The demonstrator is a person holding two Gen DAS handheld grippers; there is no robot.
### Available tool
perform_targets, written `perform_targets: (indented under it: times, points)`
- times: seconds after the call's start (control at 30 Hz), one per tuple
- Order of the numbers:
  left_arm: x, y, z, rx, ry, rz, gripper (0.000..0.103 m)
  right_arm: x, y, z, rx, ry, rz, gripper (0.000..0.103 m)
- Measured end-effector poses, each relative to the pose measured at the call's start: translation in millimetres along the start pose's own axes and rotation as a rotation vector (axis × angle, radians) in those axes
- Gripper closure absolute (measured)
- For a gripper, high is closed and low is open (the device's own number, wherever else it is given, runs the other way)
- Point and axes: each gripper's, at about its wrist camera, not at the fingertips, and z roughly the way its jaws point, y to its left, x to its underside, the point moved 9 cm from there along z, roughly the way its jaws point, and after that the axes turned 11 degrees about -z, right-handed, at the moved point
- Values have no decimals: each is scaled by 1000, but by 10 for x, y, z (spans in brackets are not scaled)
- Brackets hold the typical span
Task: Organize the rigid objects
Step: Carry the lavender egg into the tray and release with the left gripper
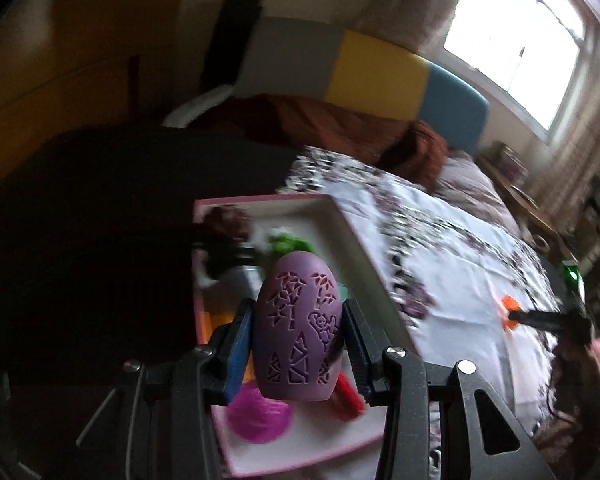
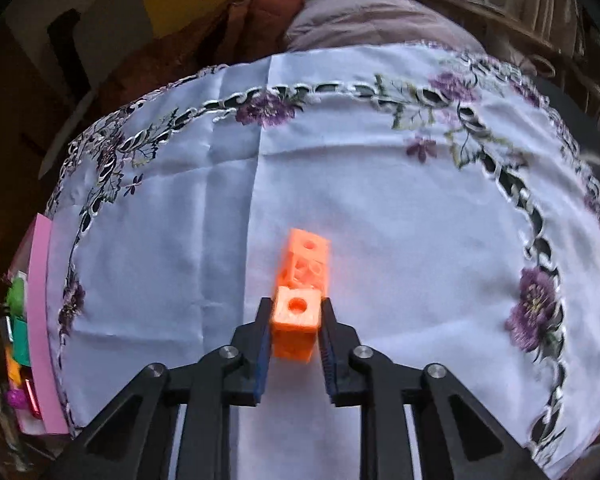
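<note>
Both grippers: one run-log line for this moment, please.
left gripper: shut on purple egg, over pink box | right gripper: shut on orange block, on tablecloth

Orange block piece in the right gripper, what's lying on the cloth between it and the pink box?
Nothing: in the right wrist view, only bare embroidered tablecloth lies between the orange block piece and the pink box.

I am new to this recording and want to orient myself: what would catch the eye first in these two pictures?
First, the purple egg with carved patterns, clamped in the left gripper above the pink-rimmed box of colourful toys. Then the orange block with round holes, gripped by the right gripper on the white flowered cloth.
</note>
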Motion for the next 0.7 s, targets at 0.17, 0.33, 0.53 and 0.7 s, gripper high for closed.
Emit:
perform_targets:
  times: [0.17, 0.33, 0.53, 0.7]
  points:
    - [9, 171, 81, 0, 35, -54, 59, -8, 11, -37, 28, -6, -35, 83]
    - [127, 73, 260, 34, 110, -77, 59, -38, 18, -40, 36, -13, -42, 83]
    - [125, 1, 662, 25, 176, -118, 59, -61, 39, -62, 36, -25, -52, 83]
    - [148, -49, 969, 1, 206, -102, 59, -69, 42, -70, 41, -28, -63, 83]
